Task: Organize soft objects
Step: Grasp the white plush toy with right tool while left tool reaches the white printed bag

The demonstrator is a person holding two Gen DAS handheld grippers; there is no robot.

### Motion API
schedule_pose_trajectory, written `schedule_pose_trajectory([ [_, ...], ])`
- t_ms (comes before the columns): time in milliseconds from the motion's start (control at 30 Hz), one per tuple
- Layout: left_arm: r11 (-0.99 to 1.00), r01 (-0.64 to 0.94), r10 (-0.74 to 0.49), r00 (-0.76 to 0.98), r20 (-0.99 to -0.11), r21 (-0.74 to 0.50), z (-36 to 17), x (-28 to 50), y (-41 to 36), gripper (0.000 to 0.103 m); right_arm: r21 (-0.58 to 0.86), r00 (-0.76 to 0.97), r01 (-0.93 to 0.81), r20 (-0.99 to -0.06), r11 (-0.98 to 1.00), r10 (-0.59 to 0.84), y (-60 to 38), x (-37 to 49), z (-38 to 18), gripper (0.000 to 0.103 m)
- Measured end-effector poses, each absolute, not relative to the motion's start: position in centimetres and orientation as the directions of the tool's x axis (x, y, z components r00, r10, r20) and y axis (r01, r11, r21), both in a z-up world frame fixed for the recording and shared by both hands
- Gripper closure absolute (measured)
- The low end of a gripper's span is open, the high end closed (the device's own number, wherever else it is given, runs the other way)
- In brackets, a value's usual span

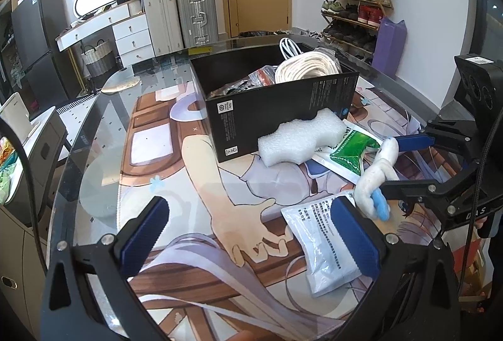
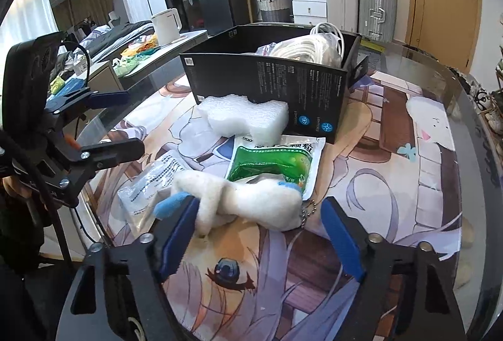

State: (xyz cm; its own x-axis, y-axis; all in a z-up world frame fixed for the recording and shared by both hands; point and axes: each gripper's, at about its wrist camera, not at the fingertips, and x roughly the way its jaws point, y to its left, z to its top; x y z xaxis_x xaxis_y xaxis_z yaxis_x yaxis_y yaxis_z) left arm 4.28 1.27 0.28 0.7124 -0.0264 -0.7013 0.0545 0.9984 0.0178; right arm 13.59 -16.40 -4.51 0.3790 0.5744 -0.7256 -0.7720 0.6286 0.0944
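Your right gripper (image 2: pixel 254 234) has its jaws partly spread around the white plush toy (image 2: pixel 245 199). The left blue pad touches the toy's side by its blue tip, while the right pad stands clear of it, so nothing is clamped. From the left wrist view, that same right gripper (image 1: pixel 388 162) comes in from three o'clock with the plush toy (image 1: pixel 375 176) between its fingers.

Your left gripper (image 1: pixel 251 234) is wide apart and holds nothing; its right pad sits over the edge of a clear printed pouch (image 1: pixel 323 246) lying on the mat.

Moving outward in the right wrist view, the toy lies on the illustrated mat (image 2: pixel 377 184), its far side overlapping the green sachet (image 2: pixel 276 165) at twelve o'clock. The pouch lies at ten o'clock. Beyond the sachet, a white foam block (image 2: pixel 245 118) leans against the near wall of the black box (image 2: pixel 283 83). Inside the box sits a coil of white rope (image 2: pixel 308 50) along with some bagged items. The mat covers a glass table (image 2: pixel 465 96).
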Motion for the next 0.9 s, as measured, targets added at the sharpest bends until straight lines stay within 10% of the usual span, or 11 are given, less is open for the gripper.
schedule_pose_trajectory([
  [900,0.995,0.1,-0.087,0.675,-0.733,-0.026,-0.4,4.2,-0.5,0.0,0.11,0.438,-0.778,-0.612,0.619,0.659,-20.1,13.0,-1.7,0.047],
])
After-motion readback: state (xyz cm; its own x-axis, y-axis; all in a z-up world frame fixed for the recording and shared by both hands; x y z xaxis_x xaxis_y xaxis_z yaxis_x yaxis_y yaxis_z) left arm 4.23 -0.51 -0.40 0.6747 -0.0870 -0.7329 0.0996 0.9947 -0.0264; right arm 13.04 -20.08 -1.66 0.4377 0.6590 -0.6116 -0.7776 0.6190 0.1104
